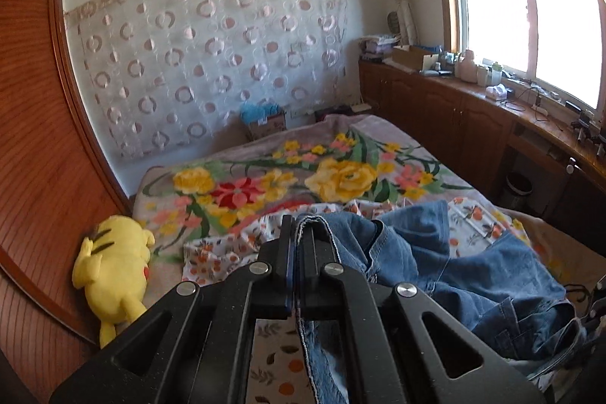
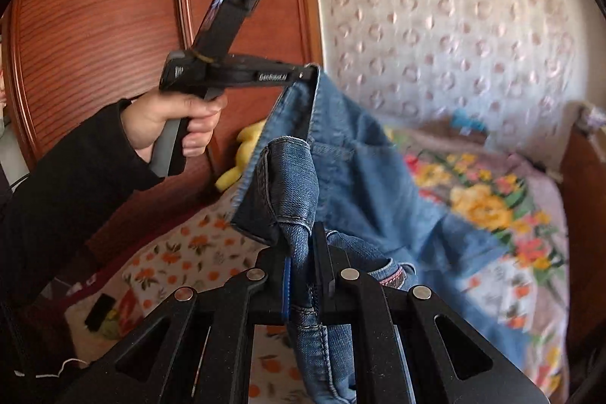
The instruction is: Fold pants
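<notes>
The blue denim pants (image 1: 435, 252) hang between both grippers above the bed. My left gripper (image 1: 298, 226) is shut on a hemmed edge of the denim, which runs down between its fingers. In the right wrist view the left gripper (image 2: 308, 72), held by a hand in a black sleeve, pinches a corner of the pants (image 2: 360, 184) up high. My right gripper (image 2: 303, 241) is shut on a bunched fold of the waistband, with cloth hanging below the jaws. The rest of the pants drapes down toward the bed.
A floral blanket (image 1: 341, 173) covers the bed, with an orange-print sheet (image 2: 181, 248) near me. A yellow plush toy (image 1: 113, 271) lies by the wooden headboard (image 1: 34, 154). A cluttered wooden cabinet (image 1: 473, 108) runs under the window on the right.
</notes>
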